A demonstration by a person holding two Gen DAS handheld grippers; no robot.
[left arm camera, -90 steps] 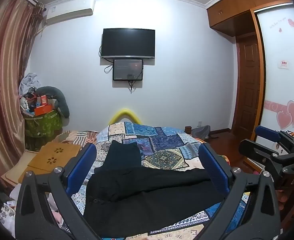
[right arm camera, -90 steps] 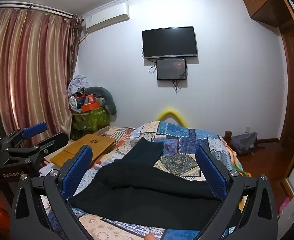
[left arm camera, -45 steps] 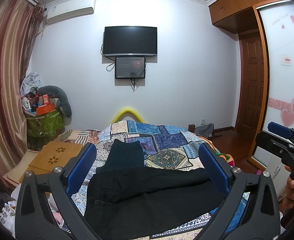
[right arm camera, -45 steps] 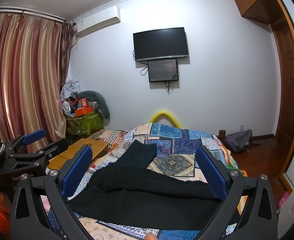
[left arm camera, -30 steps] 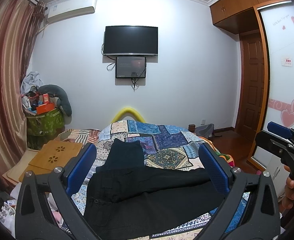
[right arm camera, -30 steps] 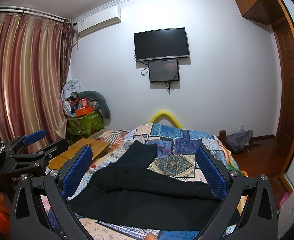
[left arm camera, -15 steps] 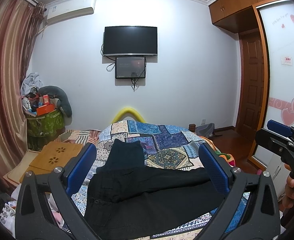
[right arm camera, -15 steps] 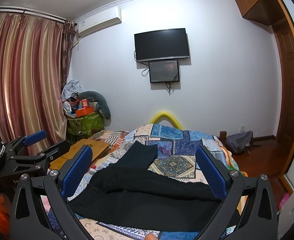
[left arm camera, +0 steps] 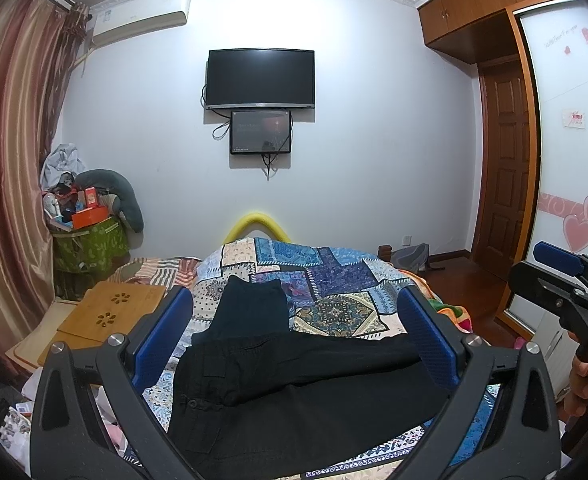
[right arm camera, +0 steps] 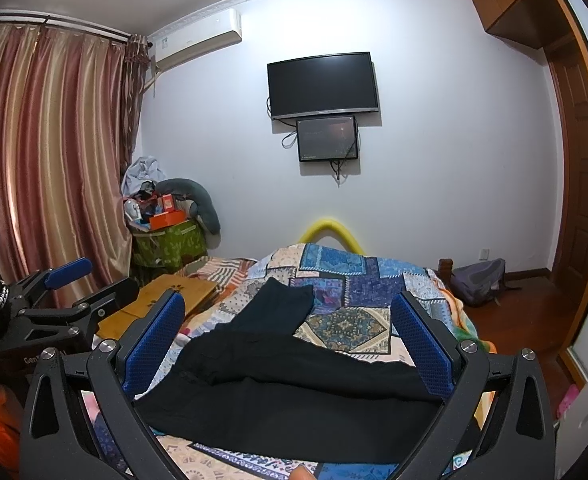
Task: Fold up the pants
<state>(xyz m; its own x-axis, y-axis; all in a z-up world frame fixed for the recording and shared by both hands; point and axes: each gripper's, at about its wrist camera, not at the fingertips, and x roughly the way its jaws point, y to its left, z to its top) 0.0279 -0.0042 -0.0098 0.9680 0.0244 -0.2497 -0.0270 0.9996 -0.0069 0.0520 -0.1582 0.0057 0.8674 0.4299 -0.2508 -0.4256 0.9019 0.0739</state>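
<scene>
Blue-padded fingers (left arm camera: 162,340) of the left hand-held gripper (left arm camera: 294,344) stand wide apart, gripping nothing, raised above the near end of the bed (left arm camera: 333,276). The right hand-held gripper (right arm camera: 288,336) is likewise spread wide and empty, held beside it. Just beyond both, the black pants (left arm camera: 294,384) lie on the patchwork quilt (left arm camera: 341,280): the waist and one leg stretch across the near part of the bed, and the other leg bends away toward its far end. To the left of the bed sits a wooden lap desk (left arm camera: 110,312), with a heaped green bin (left arm camera: 90,244) behind it beside the striped curtain (left arm camera: 10,160). On the far wall hangs a dark TV (left arm camera: 260,78) with a smaller screen (left arm camera: 260,132) just under it.
</scene>
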